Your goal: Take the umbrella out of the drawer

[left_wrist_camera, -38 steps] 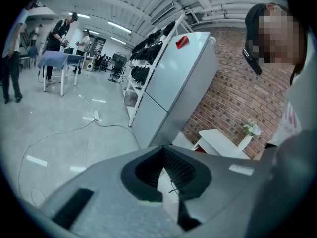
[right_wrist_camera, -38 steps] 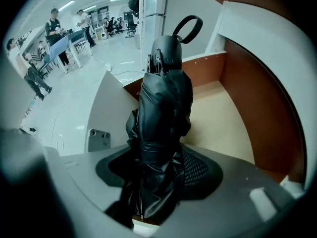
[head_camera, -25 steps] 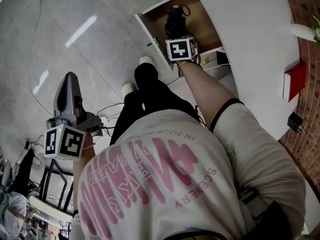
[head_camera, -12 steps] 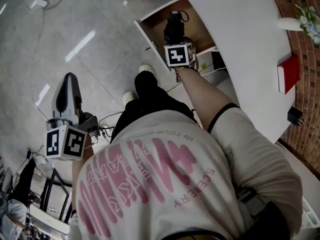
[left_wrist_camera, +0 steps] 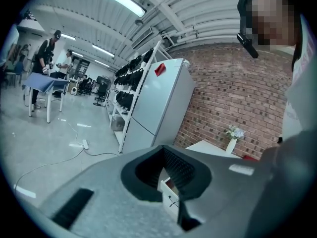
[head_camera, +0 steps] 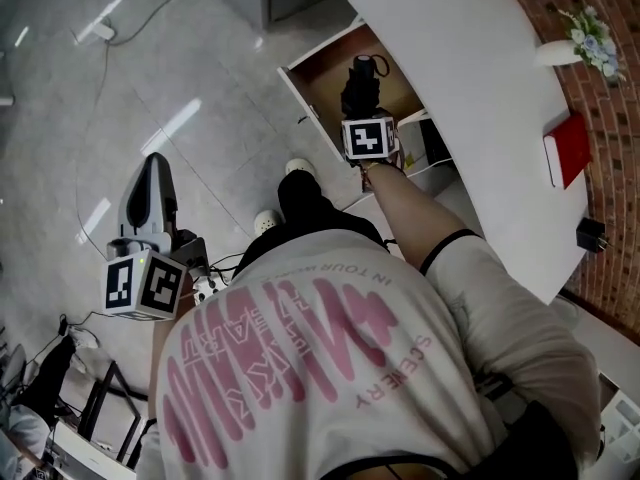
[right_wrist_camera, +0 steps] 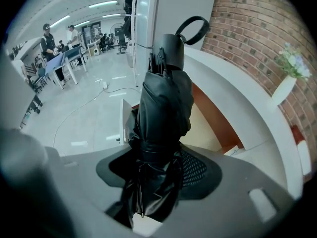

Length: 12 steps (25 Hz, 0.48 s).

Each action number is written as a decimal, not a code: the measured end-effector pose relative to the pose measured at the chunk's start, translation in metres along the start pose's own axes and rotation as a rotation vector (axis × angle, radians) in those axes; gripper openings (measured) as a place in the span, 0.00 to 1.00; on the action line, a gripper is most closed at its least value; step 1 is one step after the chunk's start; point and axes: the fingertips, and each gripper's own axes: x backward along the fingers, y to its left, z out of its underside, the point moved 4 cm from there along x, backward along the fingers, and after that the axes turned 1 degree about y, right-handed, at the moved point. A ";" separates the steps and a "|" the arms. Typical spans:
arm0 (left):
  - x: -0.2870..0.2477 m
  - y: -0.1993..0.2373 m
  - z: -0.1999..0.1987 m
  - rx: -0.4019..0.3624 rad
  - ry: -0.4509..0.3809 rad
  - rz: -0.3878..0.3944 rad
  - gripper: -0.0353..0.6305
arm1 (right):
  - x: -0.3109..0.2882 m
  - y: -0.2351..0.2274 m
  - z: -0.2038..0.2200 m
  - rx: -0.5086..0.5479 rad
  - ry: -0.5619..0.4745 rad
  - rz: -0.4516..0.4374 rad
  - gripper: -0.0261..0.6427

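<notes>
A folded black umbrella (right_wrist_camera: 163,108) with a loop strap at its top stands upright in my right gripper (right_wrist_camera: 158,160), whose jaws are shut on its bunched fabric. In the head view the same umbrella (head_camera: 362,78) hangs over the open drawer (head_camera: 318,86), with the right gripper (head_camera: 363,110) just behind it. The drawer's brown bottom (right_wrist_camera: 210,118) shows below and beside the umbrella. My left gripper (head_camera: 152,183) is far to the left over the floor, shut and holding nothing. In the left gripper view, that gripper (left_wrist_camera: 166,155) frames a glimpse of the white drawer (left_wrist_camera: 168,191).
The drawer belongs to a white table (head_camera: 470,88) against a brick wall, bearing a red box (head_camera: 565,148) and a vase of flowers (head_camera: 575,43). Cables and a power strip (head_camera: 100,30) lie on the grey floor. A white fridge (left_wrist_camera: 158,98) stands further off.
Both grippers have risen. The umbrella has come up with the right gripper and sits higher over the drawer. The head view has shifted, showing more of the table and floor.
</notes>
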 end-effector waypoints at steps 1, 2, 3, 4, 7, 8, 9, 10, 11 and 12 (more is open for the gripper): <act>0.002 -0.001 -0.003 -0.005 -0.009 0.005 0.06 | 0.005 0.000 0.002 -0.008 -0.002 0.001 0.42; 0.004 -0.002 -0.006 -0.011 -0.019 0.011 0.06 | 0.009 -0.001 0.004 -0.016 -0.004 0.002 0.42; 0.006 -0.003 -0.010 -0.016 -0.029 0.017 0.06 | 0.013 -0.001 0.006 -0.025 -0.004 0.004 0.42; 0.007 -0.004 -0.013 -0.020 -0.038 0.022 0.06 | 0.017 0.000 0.009 -0.035 -0.003 0.005 0.42; 0.010 -0.006 -0.021 -0.027 -0.057 0.042 0.06 | 0.030 0.002 0.018 -0.065 0.001 0.001 0.42; 0.011 -0.008 -0.023 -0.029 -0.063 0.050 0.06 | 0.035 0.003 0.021 -0.076 -0.004 0.000 0.42; 0.012 -0.009 -0.026 -0.032 -0.069 0.058 0.06 | 0.039 0.004 0.023 -0.091 -0.010 -0.003 0.42; 0.013 -0.011 -0.028 -0.035 -0.076 0.068 0.06 | 0.044 0.005 0.025 -0.110 -0.013 -0.010 0.42; 0.013 -0.013 -0.031 -0.038 -0.084 0.077 0.06 | 0.050 0.007 0.027 -0.134 -0.016 -0.018 0.42; 0.014 -0.015 -0.033 -0.041 -0.091 0.087 0.06 | 0.056 0.008 0.029 -0.160 -0.022 -0.027 0.42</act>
